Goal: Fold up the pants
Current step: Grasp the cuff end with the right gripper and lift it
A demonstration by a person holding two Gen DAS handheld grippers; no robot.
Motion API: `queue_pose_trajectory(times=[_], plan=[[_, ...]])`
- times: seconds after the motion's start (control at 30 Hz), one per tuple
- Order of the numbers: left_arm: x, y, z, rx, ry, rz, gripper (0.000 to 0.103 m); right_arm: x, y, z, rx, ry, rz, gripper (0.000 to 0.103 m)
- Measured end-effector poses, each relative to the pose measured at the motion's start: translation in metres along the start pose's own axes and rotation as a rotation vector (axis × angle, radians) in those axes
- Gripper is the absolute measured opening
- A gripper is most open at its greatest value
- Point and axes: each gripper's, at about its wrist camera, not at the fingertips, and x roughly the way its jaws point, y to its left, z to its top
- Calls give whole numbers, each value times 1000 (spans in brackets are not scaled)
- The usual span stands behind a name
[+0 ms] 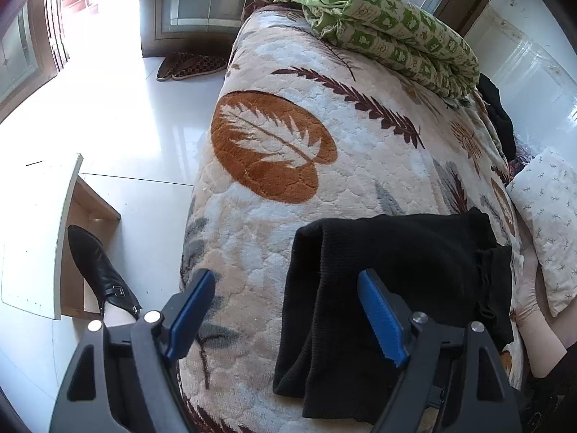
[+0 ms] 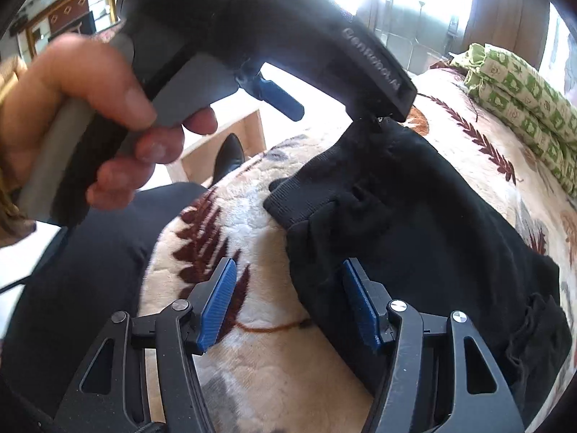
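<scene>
Black knit pants lie folded into a compact bundle on the leaf-patterned blanket of the bed. They also show in the right wrist view. My left gripper is open and empty, its right finger over the bundle's near edge and its left finger over bare blanket. My right gripper is open and empty, its right finger at the bundle's left edge. The left gripper's body, held in a hand, hangs over the pants in the right wrist view.
A folded green patterned quilt lies at the bed's far end. A white pillow and dark clothing lie on the right. A black boot, a wooden box and slippers are on the tile floor to the left.
</scene>
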Motion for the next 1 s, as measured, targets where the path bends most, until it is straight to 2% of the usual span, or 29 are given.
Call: queue_pose_trajectory(times=[0.27, 0.47, 0.57, 0.63, 0.7, 0.8, 1.0], plan=[[18, 9, 7, -24, 37, -29, 85, 9, -13, 10, 30, -36, -40, 62], [22, 8, 13, -13, 48, -12, 85, 24, -3, 16, -44, -58, -118, 60], [25, 12, 16, -35, 59, -19, 85, 28, 2, 17, -87, -64, -157, 53], [23, 15, 16, -49, 60, -36, 85, 25, -1, 17, -80, -62, -161, 44], [16, 16, 15, -60, 47, -44, 85, 18, -7, 18, -50, -64, -146, 29], [4, 19, 11, -92, 23, -34, 85, 4, -18, 18, 20, -80, -86, 25], [-1, 18, 4, -160, 39, -94, 85, -8, -24, 19, 79, -108, -47, 21]])
